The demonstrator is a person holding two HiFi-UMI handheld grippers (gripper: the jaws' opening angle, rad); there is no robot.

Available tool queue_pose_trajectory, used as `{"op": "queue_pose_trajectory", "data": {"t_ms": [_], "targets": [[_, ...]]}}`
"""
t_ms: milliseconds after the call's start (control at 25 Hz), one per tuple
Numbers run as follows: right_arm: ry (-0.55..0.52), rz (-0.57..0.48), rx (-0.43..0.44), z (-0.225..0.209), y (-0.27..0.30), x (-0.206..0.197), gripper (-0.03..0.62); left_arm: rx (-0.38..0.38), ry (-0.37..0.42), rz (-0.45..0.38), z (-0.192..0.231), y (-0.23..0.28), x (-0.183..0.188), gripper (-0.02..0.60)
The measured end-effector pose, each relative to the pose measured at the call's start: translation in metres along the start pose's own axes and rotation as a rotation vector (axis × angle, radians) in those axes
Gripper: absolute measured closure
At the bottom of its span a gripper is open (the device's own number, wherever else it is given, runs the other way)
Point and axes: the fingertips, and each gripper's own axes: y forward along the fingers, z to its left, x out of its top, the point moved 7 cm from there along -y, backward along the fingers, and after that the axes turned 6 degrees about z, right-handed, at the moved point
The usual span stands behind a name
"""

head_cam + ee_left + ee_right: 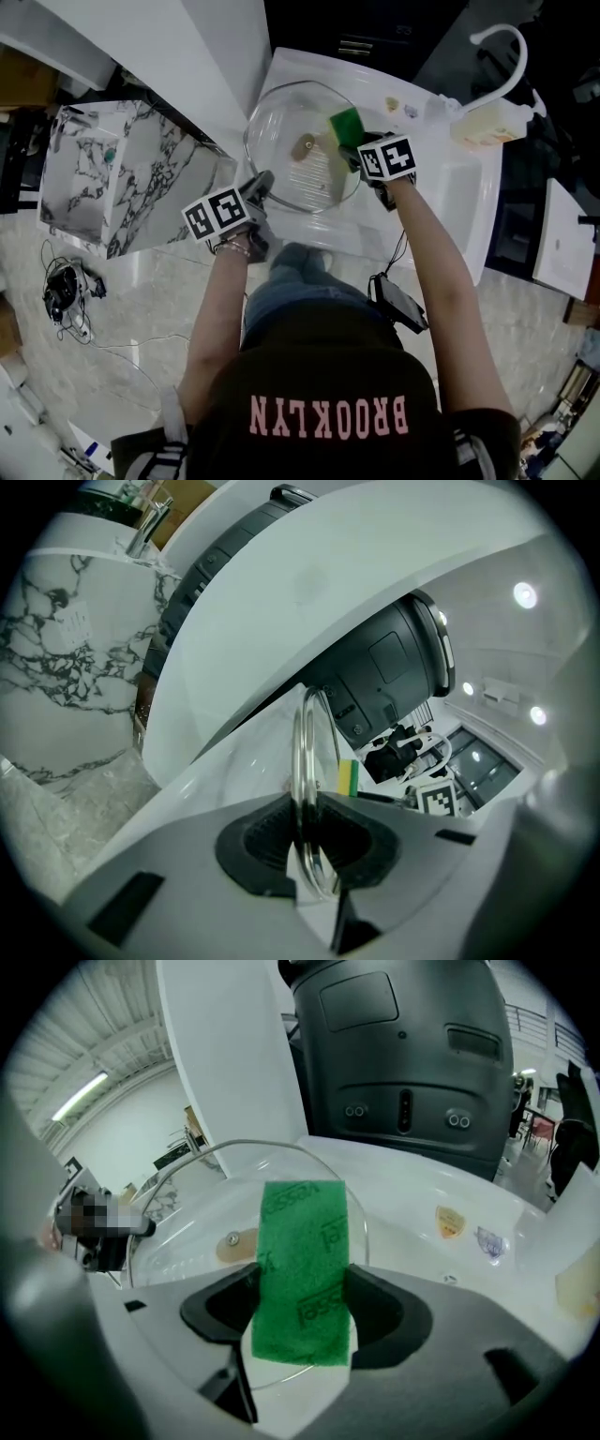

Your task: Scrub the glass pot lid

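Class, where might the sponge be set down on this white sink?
Free: the white sink between the round glass pot lid and the pale yellow container. Crowded: its left, where lid, green sponge, left gripper and right gripper meet.

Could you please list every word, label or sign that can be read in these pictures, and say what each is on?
"BROOKLYN": on the person's dark shirt, upside down in the head view.
Print on the green scrub pad: too faint to read.
Two stickers on the sink: too small to read.
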Motion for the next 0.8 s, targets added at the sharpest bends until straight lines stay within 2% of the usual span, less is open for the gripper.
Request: {"op": "queue_pose_trajectory", "data": {"t_ms": [160,280,400,600,800], "targets": [[0.011,-0.082,-0.005,0.007,-0.015,0.01,0.316,0.0,0.02,-0.016,-0.002,0.001,0.004,0.535],[0.099,-0.175,0.1,0.025,-0.033,0.022,0.316,0.001,0.028,-0.035,-0.004,0.002,0.006,0.535],[0.136,-0.215,0.223,0.055,-0.043,0.032,0.316,0.004,0.03,-0.068,-0.004,0.001,0.005,0.535],[0.084,-0.161,0.327,0.103,-0.032,0.038,0.316,0.028,0.036,-0.131,-0.005,0.0,0.0,0.535],[-0.004,-0.066,0.299,0.129,-0.01,0.039,0.316,0.014,0.03,-0.162,-0.006,-0.001,-0.002,0.535]]}}
